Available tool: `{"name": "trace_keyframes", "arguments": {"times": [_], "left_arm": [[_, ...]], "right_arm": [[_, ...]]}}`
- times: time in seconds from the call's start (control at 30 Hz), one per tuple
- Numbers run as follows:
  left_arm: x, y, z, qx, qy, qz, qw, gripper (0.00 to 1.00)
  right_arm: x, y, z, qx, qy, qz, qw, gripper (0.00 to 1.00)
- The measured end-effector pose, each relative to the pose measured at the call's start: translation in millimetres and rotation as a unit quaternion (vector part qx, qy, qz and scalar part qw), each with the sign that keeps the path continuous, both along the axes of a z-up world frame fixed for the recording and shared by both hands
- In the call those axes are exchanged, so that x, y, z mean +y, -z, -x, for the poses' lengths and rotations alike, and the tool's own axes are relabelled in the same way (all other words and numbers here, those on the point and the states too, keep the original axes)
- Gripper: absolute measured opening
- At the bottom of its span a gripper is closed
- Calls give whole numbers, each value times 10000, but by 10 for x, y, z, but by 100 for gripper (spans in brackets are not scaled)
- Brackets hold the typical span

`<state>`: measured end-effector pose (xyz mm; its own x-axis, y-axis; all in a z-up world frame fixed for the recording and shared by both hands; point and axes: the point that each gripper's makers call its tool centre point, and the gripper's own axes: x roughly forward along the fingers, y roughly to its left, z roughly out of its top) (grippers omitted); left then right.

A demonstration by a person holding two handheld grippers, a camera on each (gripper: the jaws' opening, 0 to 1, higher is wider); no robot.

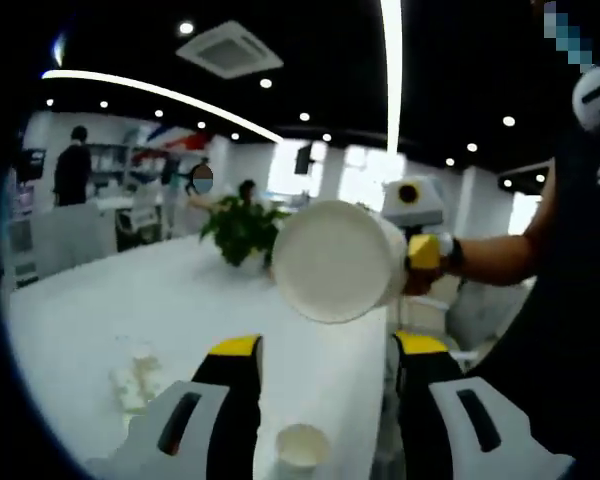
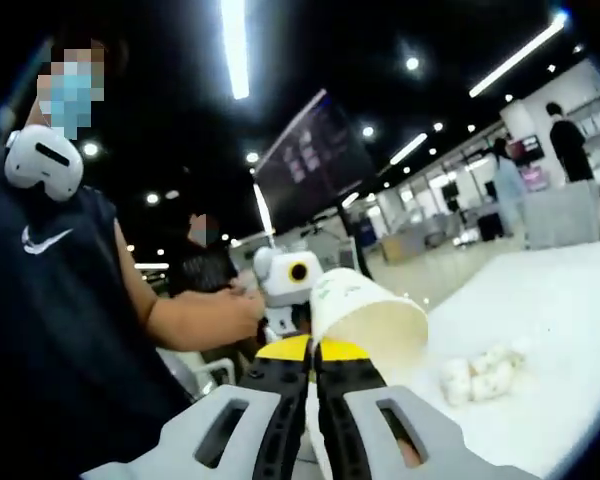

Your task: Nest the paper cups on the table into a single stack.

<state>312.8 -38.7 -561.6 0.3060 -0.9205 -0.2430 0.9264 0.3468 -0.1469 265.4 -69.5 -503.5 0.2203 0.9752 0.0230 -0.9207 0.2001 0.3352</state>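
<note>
Both cams low over white table [image 1: 130, 300], close range, facing each other; shared: table, lifted paper cup [image 1: 335, 262].

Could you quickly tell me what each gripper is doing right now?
Left gripper: open, holding nothing.
Right gripper: shut on a paper cup.

Both grippers raised, one gaping, one clamped.

In the left gripper view, the left gripper [image 1: 325, 350] holds its yellow-tipped jaws wide apart; beyond them the right gripper [image 1: 420, 250] is gripped by the person's hand [image 1: 432, 262]. In the right gripper view, the right gripper [image 2: 313, 352] has its jaws pressed together.
</note>
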Motion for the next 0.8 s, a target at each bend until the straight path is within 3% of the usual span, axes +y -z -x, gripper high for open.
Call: {"name": "trace_keyframes", "arguments": {"times": [0.13,0.23,0.37,0.4,0.53,0.8], "left_arm": [[116,30,-122,-157,-340,-143,9992,87],[196,60,-172,-301,-504,-270,9979,97],[293,87,-188,-272,-588,-293,9975,97],[324,95,-189,-280,-632,-306,9971,97],[442,163,-205,-279,-760,-406,9959,98],[595,281,-168,-290,-869,-579,9941,99]], "right_arm": [[-19,-48,-64,-140,47,327,9994,0],[-46,-107,-115,-231,46,637,9977,0],[-80,-106,-122,-328,-116,1149,9928,0],[-91,-105,-137,-417,-146,1419,9889,0],[-90,-123,-155,-613,-235,1864,9803,0],[-79,-9,-145,-677,-537,2948,9517,0]]}}
